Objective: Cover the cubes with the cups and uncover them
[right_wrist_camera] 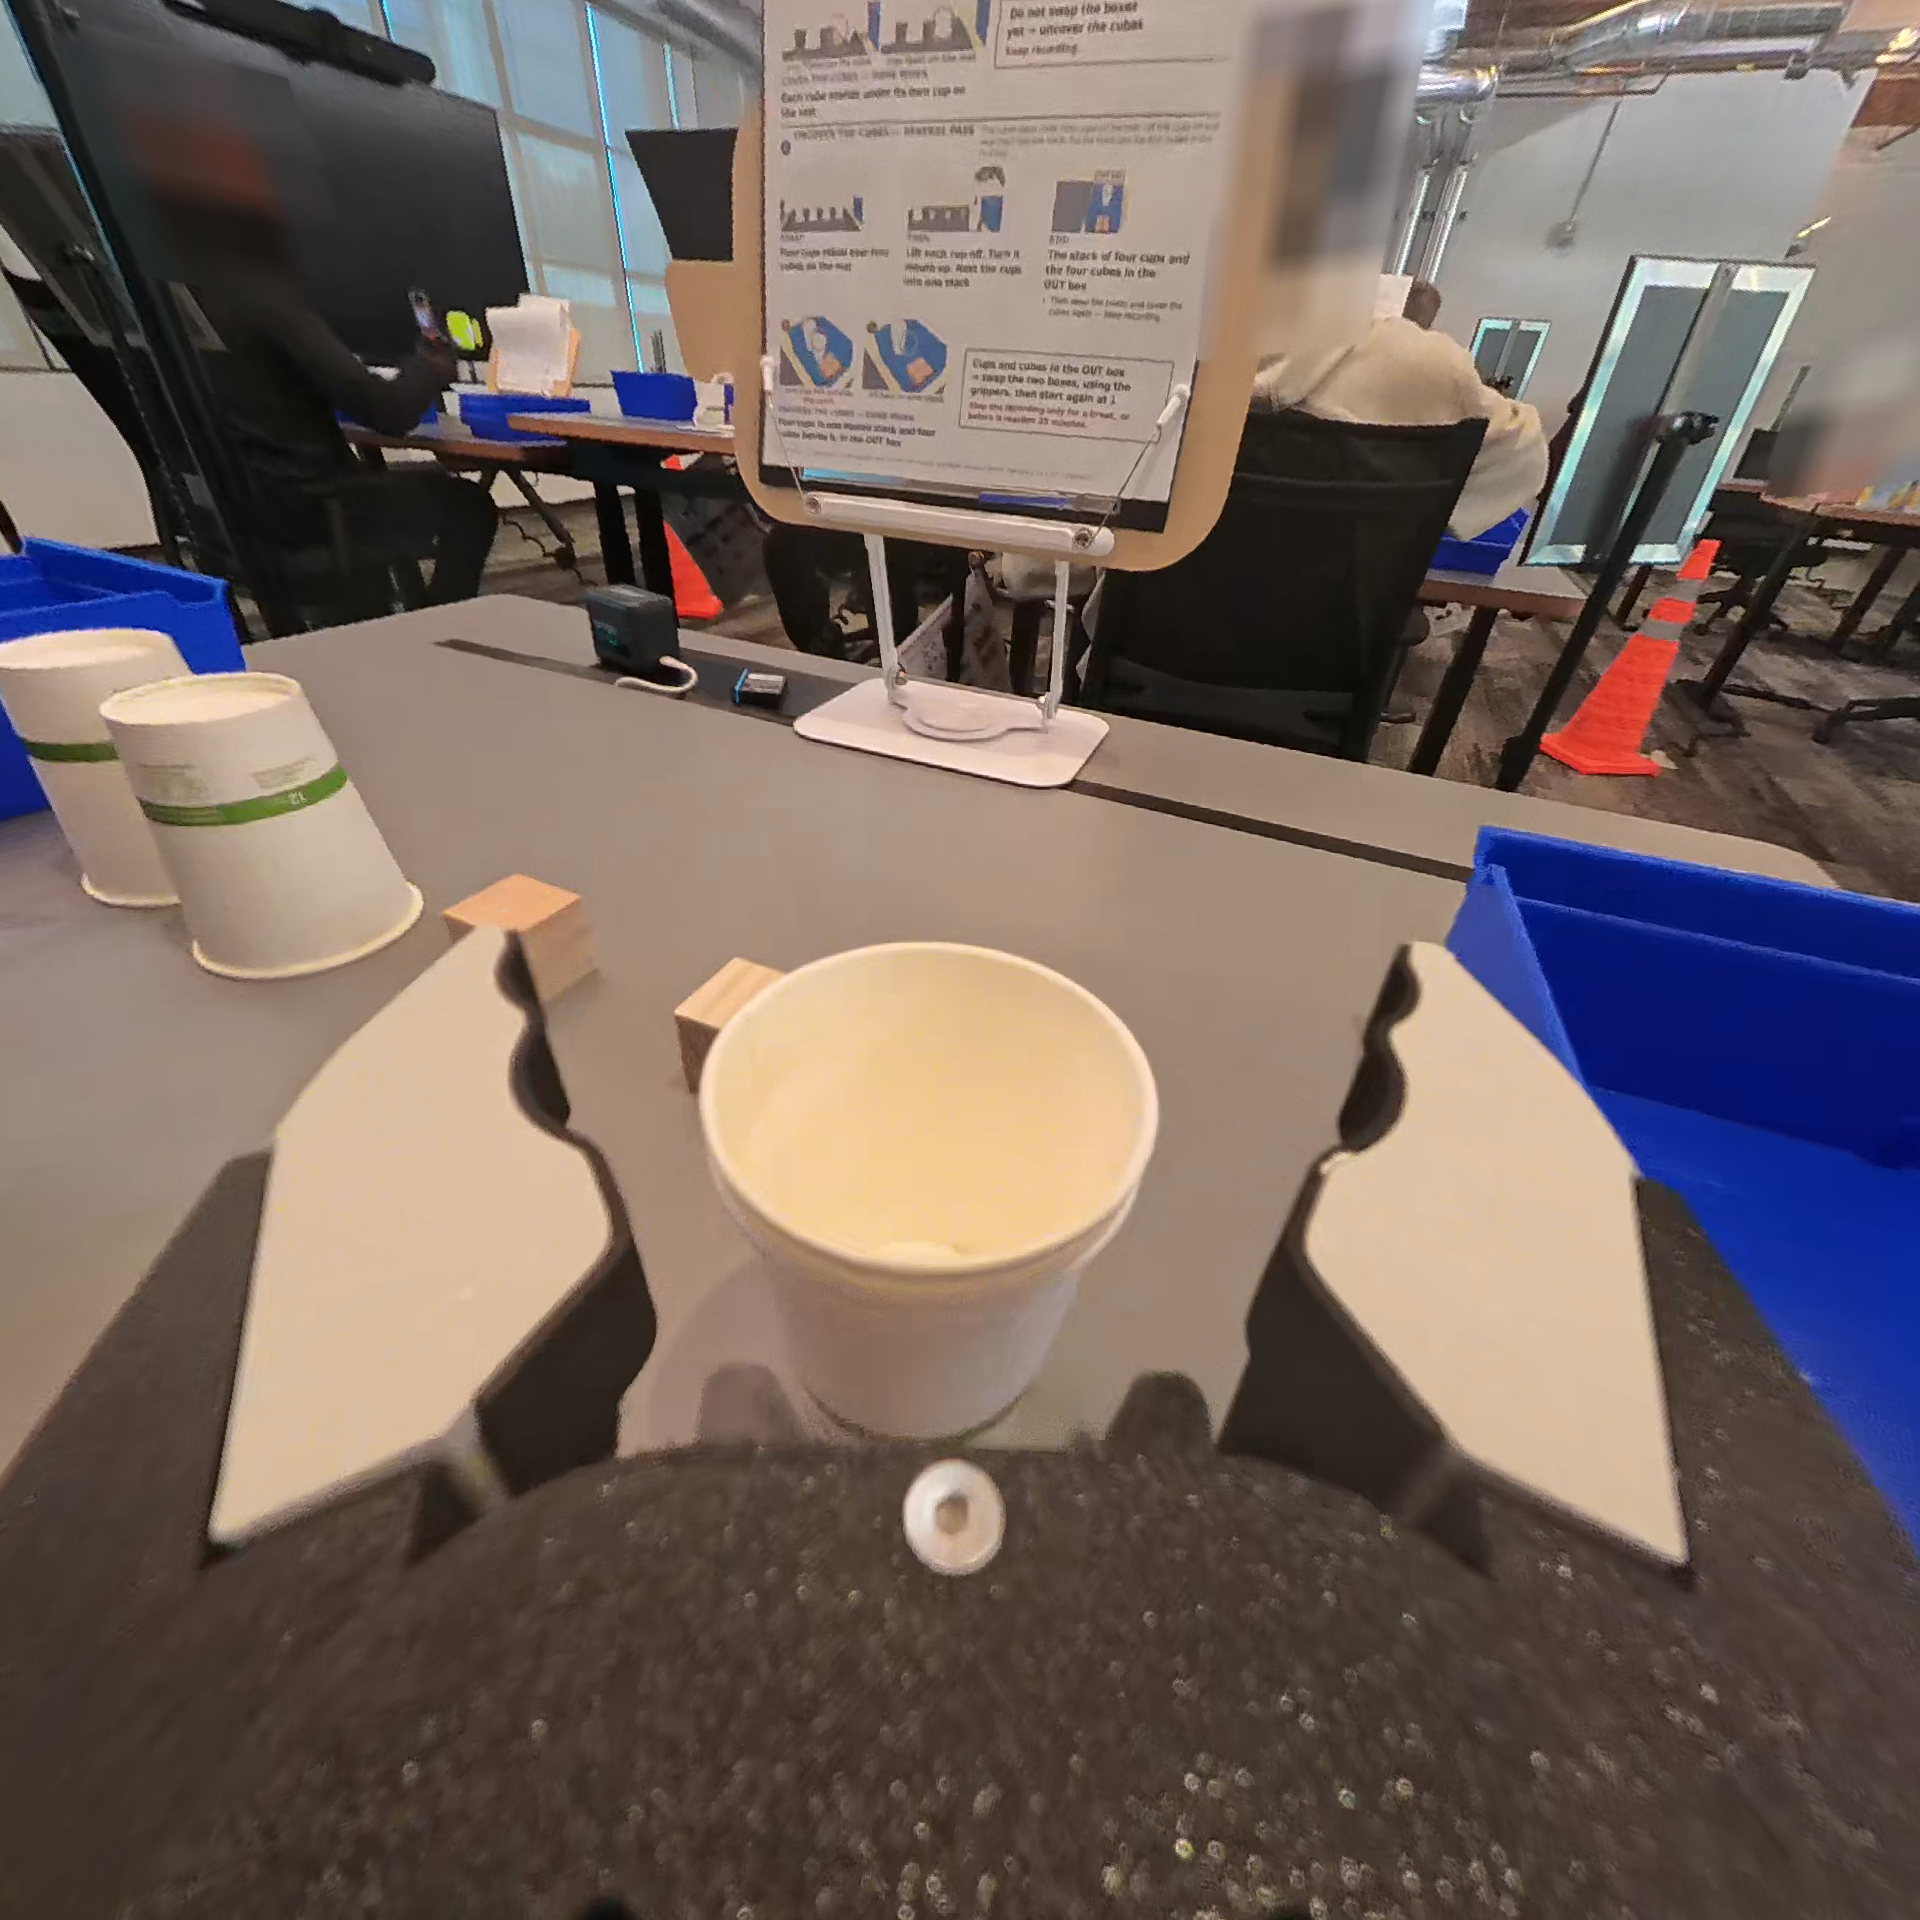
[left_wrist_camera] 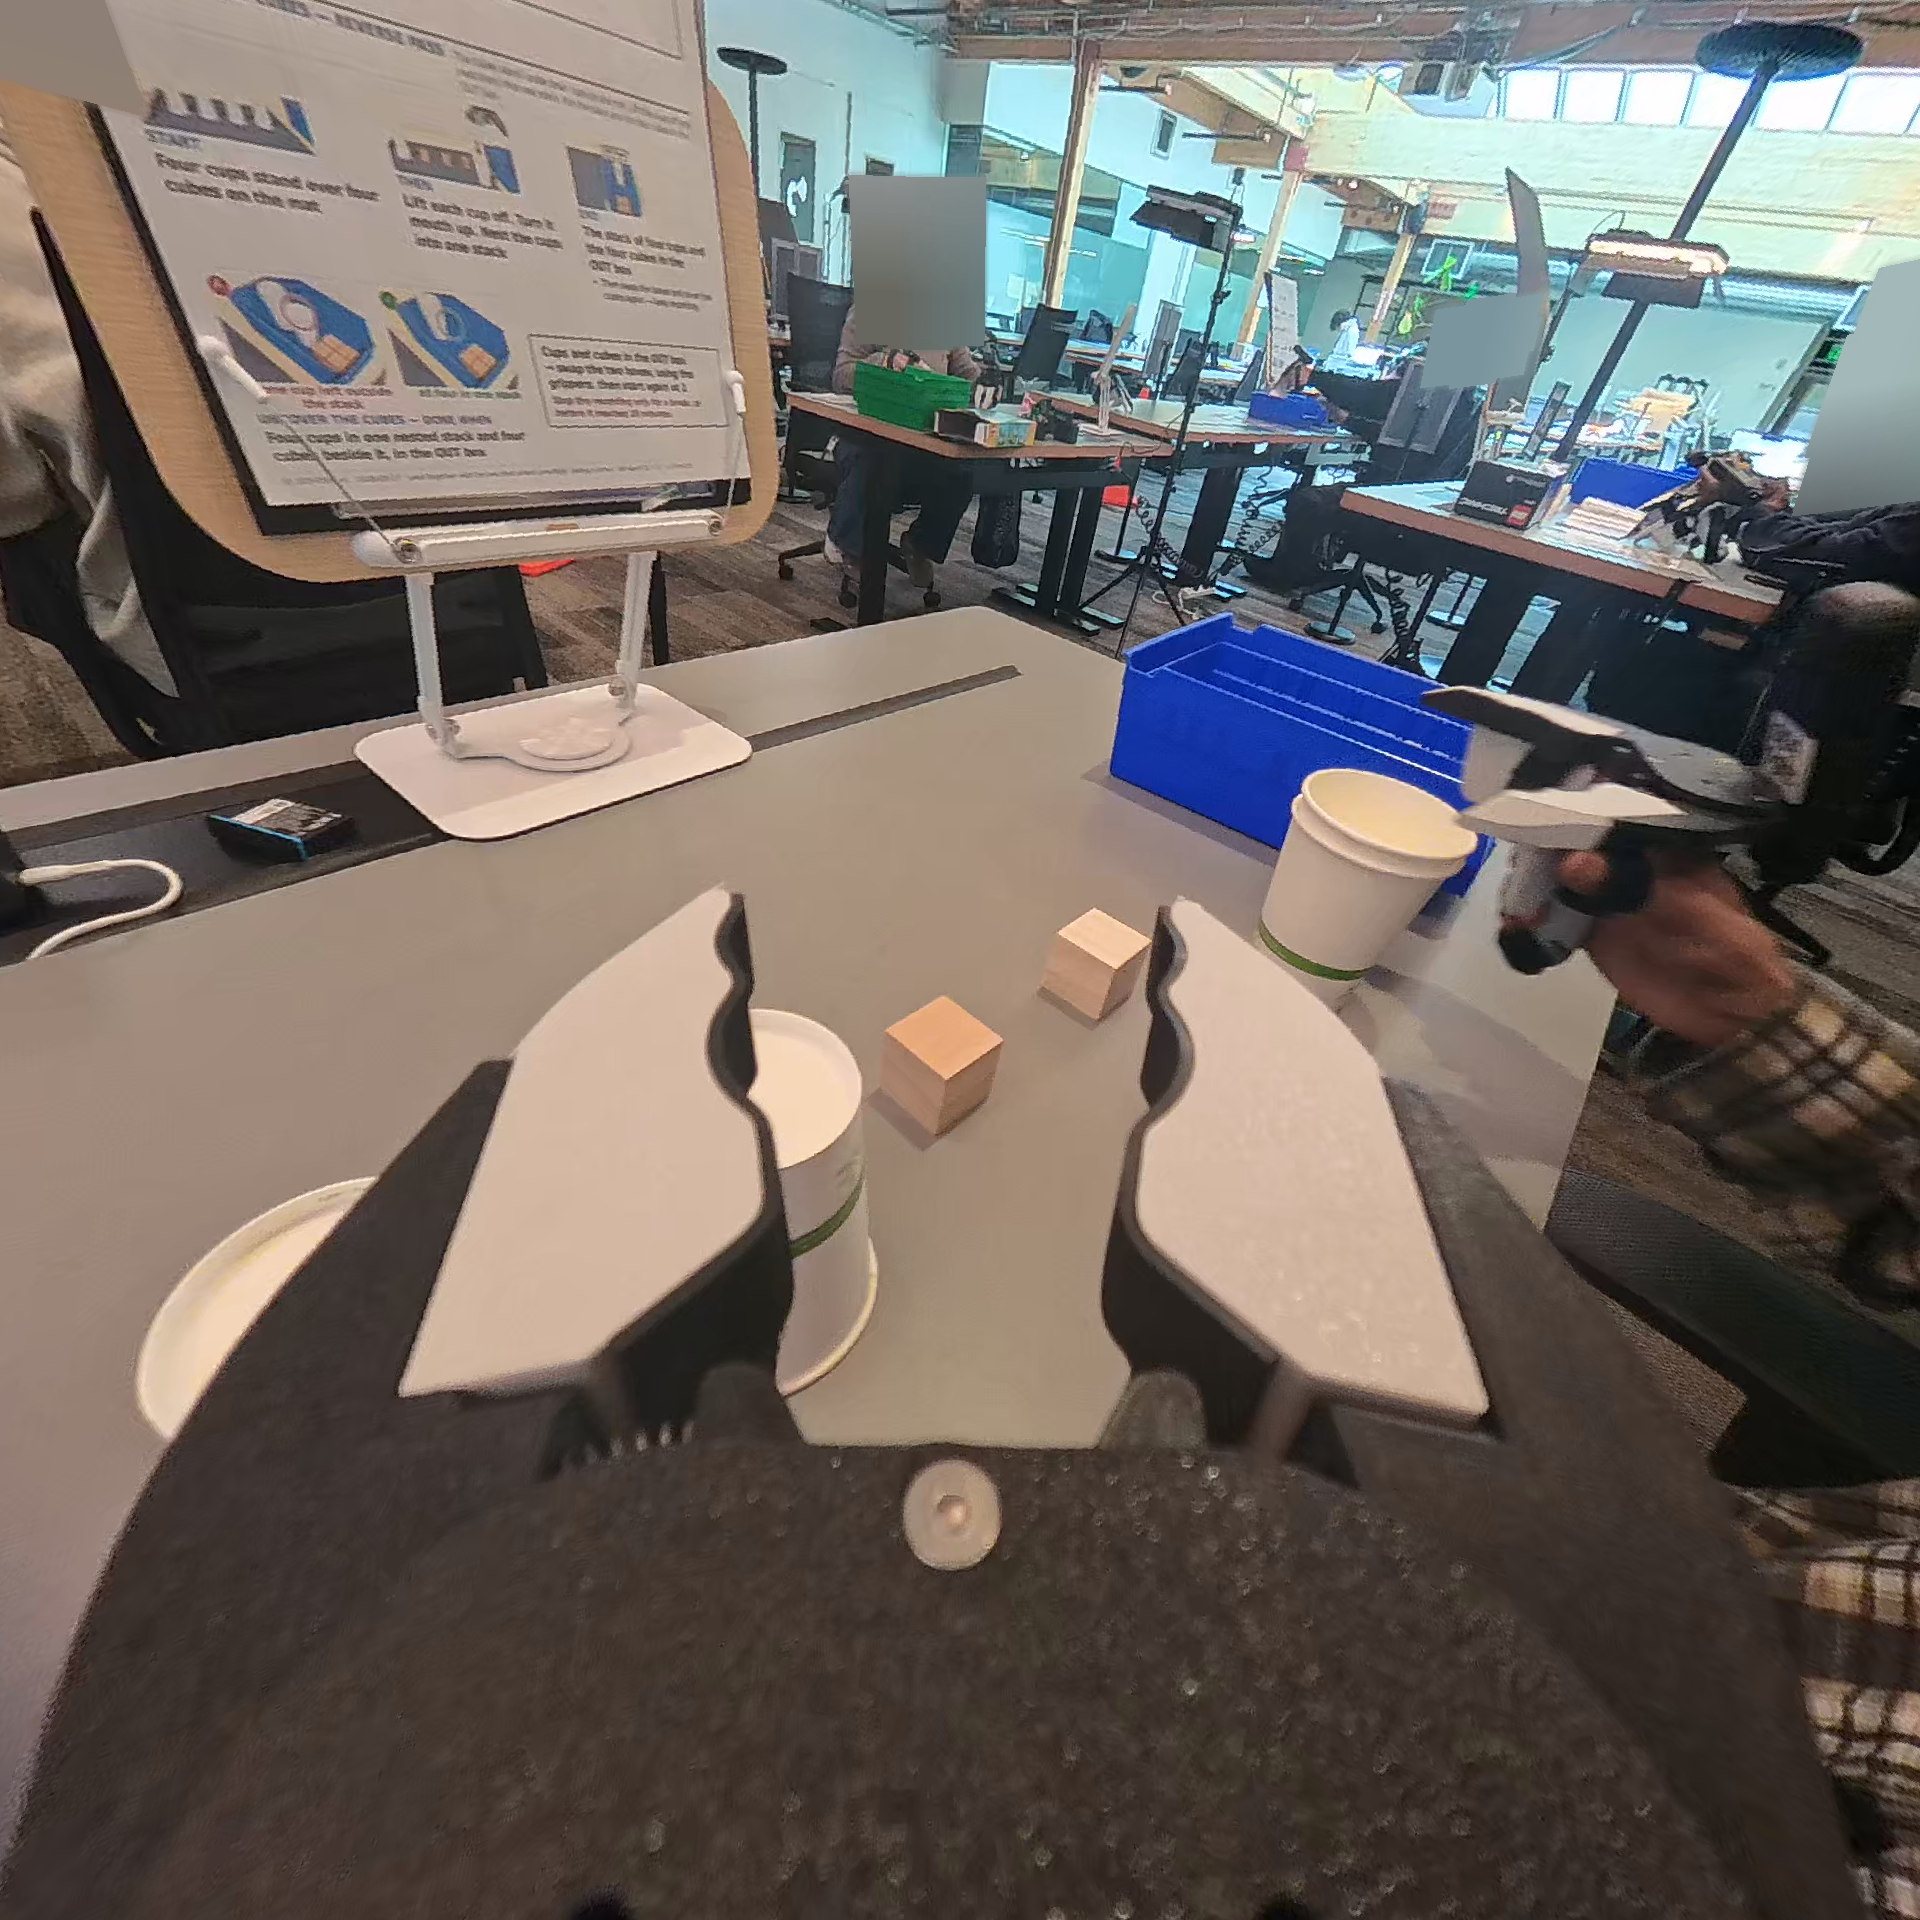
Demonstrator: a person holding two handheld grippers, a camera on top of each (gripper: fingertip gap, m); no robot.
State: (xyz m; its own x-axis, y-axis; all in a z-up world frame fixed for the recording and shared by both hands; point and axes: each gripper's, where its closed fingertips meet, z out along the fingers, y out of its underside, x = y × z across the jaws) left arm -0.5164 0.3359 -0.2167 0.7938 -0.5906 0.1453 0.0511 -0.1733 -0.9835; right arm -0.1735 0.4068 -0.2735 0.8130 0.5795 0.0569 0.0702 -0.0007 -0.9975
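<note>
White upright cup (right_wrist_camera: 925, 1174) sits untouched between the right tool's (right_wrist_camera: 956, 1049) spread fingers; left tool (left_wrist_camera: 945, 997) also spread.

An open-plan lab workspace: beyond the open tongs stand long wood-topped workbenches (left_wrist_camera: 997, 442), black wheeled office chairs (right_wrist_camera: 1288, 582), orange traffic cones (right_wrist_camera: 1621, 696) and exposed ceiling beams (left_wrist_camera: 1247, 42).

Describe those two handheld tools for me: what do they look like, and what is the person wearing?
Each tool, left and right, has two broad pale-grey fingers with wavy black inner edges, mounted on a black speckled body with a small silver round fastener. In the left wrist view, the right tool shows a black-and-white head and grip. The person wears a dark-and-cream plaid sleeve.
</note>
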